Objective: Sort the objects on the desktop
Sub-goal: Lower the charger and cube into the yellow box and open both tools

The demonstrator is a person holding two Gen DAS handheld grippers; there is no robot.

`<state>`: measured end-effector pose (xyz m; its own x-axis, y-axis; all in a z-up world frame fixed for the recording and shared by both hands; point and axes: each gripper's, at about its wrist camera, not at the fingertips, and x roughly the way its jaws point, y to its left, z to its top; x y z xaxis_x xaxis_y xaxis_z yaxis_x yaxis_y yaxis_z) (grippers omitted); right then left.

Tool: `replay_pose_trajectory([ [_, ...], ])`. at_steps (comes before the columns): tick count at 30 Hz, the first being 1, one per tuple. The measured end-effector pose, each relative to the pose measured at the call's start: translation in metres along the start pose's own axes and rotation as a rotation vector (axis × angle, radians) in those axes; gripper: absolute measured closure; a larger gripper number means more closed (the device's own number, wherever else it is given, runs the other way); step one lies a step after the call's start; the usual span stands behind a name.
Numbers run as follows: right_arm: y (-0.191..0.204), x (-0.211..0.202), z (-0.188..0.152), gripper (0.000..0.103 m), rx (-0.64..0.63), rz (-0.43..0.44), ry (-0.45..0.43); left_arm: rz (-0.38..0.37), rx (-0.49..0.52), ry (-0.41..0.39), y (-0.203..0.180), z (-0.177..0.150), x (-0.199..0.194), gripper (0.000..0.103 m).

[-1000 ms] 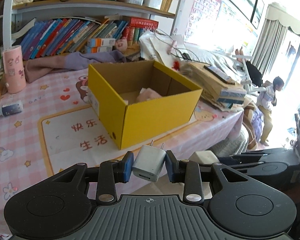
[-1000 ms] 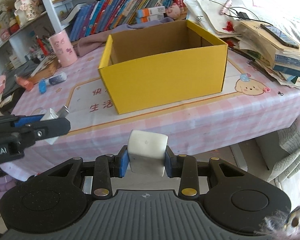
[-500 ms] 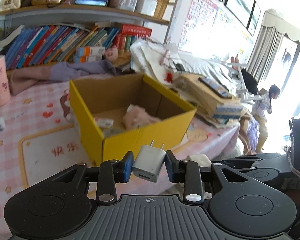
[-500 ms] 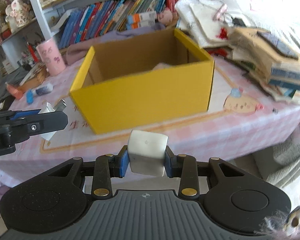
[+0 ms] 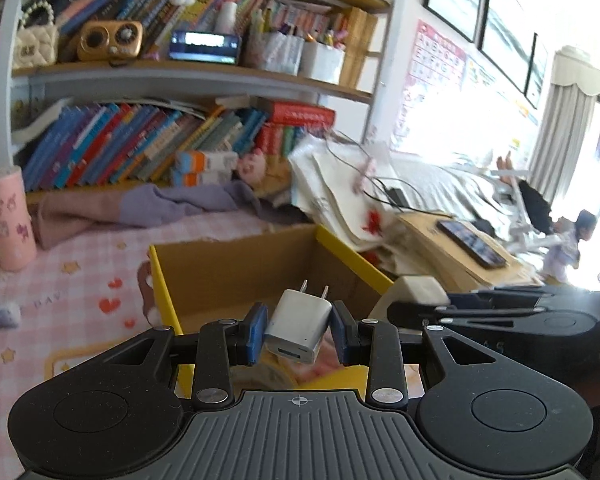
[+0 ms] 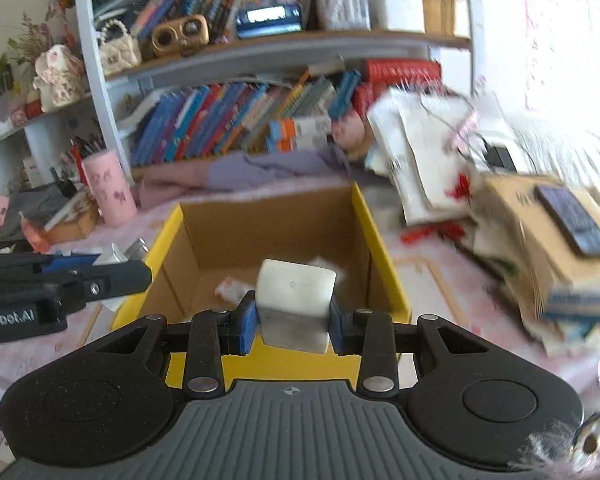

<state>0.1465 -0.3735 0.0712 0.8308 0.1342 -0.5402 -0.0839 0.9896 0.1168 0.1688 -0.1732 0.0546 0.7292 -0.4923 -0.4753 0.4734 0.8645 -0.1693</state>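
Two grippers show, each clamped on one thing. The left gripper [image 5: 298,334] has its blue pads pressed against the sides of a white charger plug [image 5: 298,332], which sits tilted with its two metal prongs pointing up and away over the open yellow cardboard box [image 5: 162,280]. The right gripper [image 6: 292,322] pinches a white block [image 6: 296,296] between its pads, also above the box opening.

In the left wrist view the gripper body hides the near part of the box floor, and only a pinkish blurred patch shows beneath the plug. In the right wrist view, which is smeared by motion on its right side, the box floor shows a small pale packet [image 6: 230,290] left of the block and a whitish scrap [image 6: 323,266] behind it; what either is cannot be made out, and the block covers whatever lies under it.

Each gripper appears in the other's view: the right one enters the left wrist view from the right edge with its block over the box's right rim, and the left one enters the right wrist view from the left edge with only a corner of the plug visible past its fingers.

Left of the box, farther back on the pink checked tablecloth [image 5: 80,292], stands one pink cup [image 6: 108,188]. One dark phone [image 6: 575,220] lies on a paper stack to the right. Behind, the bookshelf [image 5: 180,76] holds a row of books; their titles are unreadable.
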Motion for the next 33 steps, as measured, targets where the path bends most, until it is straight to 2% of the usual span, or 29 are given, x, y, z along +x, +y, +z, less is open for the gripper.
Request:
replay_pose_trajectory([
  [8,-0.012,0.036,0.024,0.071,-0.067,0.078,-0.025,0.097,0.005,0.032,-0.002,0.002,0.041,0.070],
  [18,-0.013,0.089,0.013,0.071,-0.143,0.138,0.140,0.173,0.043,0.140,-0.004,-0.016,0.071,0.070],
  [22,-0.016,0.101,0.005,0.070,-0.142,0.144,0.187,0.189,0.050,0.163,-0.003,-0.018,0.075,0.070],
  [25,-0.018,0.105,0.003,0.070,-0.134,0.142,0.202,0.207,0.058,0.147,-0.003,-0.017,0.074,0.069],
  [27,-0.020,0.106,0.003,0.069,-0.125,0.143,0.204,0.206,0.056,0.144,-0.004,-0.016,0.073,0.065],
  [29,-0.020,0.106,0.003,0.067,-0.115,0.145,0.200,0.217,0.057,0.131,-0.005,-0.014,0.071,0.049],
  [31,-0.021,0.103,0.005,0.059,-0.113,0.148,0.181,0.230,0.057,0.110,-0.006,-0.013,0.067,0.044],
  [33,-0.020,0.099,0.007,0.058,-0.118,0.146,0.163,0.230,0.051,0.096,-0.007,-0.011,0.063,0.041],
])
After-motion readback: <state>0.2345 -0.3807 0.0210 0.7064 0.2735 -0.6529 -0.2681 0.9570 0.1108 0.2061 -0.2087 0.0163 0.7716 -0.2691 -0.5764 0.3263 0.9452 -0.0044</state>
